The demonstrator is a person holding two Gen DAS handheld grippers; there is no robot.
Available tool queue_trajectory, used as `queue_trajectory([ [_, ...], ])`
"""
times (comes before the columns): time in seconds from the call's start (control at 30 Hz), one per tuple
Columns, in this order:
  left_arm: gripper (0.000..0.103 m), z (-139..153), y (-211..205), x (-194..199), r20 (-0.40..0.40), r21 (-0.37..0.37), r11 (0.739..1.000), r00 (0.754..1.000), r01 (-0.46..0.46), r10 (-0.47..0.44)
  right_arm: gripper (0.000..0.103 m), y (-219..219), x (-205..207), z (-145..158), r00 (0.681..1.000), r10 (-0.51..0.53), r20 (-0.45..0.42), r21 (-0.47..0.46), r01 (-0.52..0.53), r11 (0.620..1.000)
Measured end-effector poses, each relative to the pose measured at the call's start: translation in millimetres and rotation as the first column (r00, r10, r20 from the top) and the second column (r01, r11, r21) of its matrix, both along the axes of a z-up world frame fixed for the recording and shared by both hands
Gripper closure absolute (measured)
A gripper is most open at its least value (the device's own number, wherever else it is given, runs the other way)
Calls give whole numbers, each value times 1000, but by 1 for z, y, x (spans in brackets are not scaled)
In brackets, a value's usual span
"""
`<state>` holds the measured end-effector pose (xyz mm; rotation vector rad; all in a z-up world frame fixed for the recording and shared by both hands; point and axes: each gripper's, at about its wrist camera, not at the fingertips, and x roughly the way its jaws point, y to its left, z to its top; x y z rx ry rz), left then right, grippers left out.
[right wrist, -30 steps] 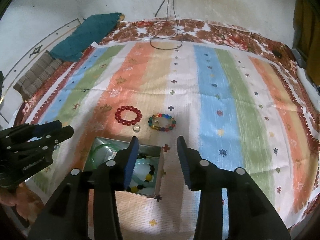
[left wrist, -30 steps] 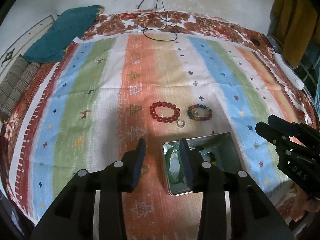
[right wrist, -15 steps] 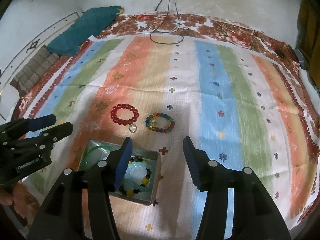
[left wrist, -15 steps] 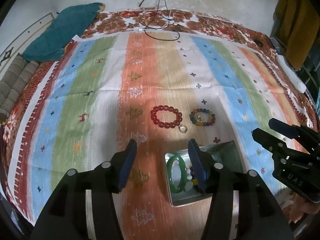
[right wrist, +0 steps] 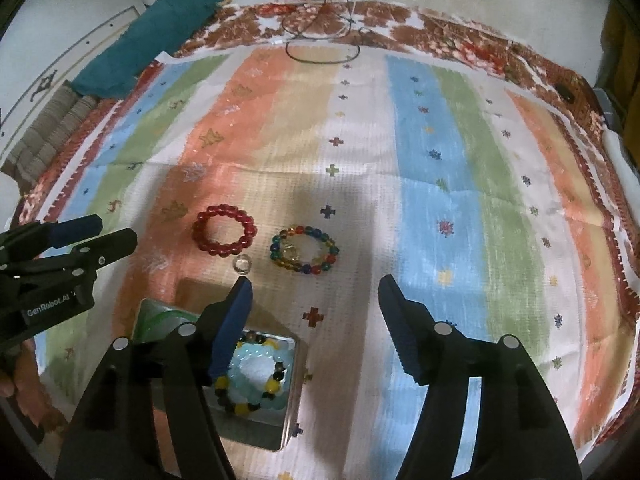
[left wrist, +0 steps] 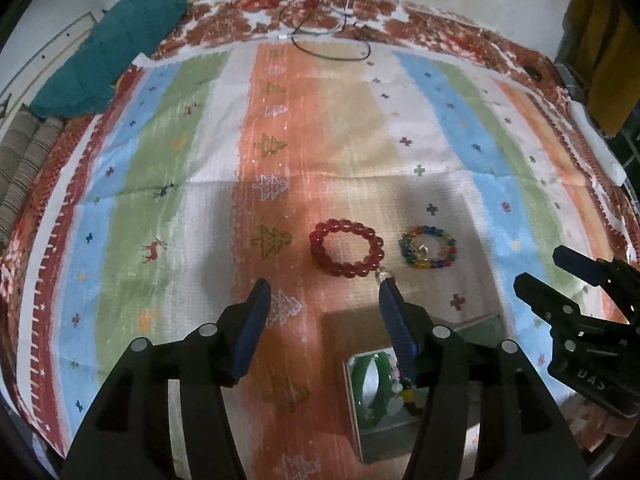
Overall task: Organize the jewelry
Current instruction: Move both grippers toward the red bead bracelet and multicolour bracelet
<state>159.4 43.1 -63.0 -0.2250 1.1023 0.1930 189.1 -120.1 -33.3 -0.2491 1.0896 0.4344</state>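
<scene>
Both the left gripper (left wrist: 323, 295) and right gripper (right wrist: 316, 292) hover with jaws released and empty, partly hiding the metal tin (right wrist: 290, 412), with the red bracelet (right wrist: 223, 229) on the cloth at the tin's 12 o'clock.

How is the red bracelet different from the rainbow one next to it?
The red bracelet has beads of one color; the rainbow bracelet mixes blue, green, red and yellow. The red bracelet's middle shows bare cloth; the rainbow bracelet has a small gold charm inside its ring. The red one lies left of the rainbow one. Both are bead rings lying flat on the striped cloth, outside the tin.
</scene>
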Motion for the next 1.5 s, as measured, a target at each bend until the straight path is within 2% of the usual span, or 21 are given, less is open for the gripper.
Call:
queue_trajectory([
  [0.2,41,-16,11,16,-44,-13,1000,999,-15,14,31,3,15,-13,999,-6,-39,-15,5,1000],
  [1.23,40,-73,23,72,-157,3,1000,987,28,-28,31,23,71,-83,987,-32,-157,-142,10,990],
  [1.37,41,-83,24,78,-176,5,999,984,36,-35,41,25,74,-91,986,-32,-165,-172,3,985],
  [1.5,42,-94,25,82,-201,7,999,979,48,-45,43,25,77,-101,985,-39,-170,-191,6,982],
])
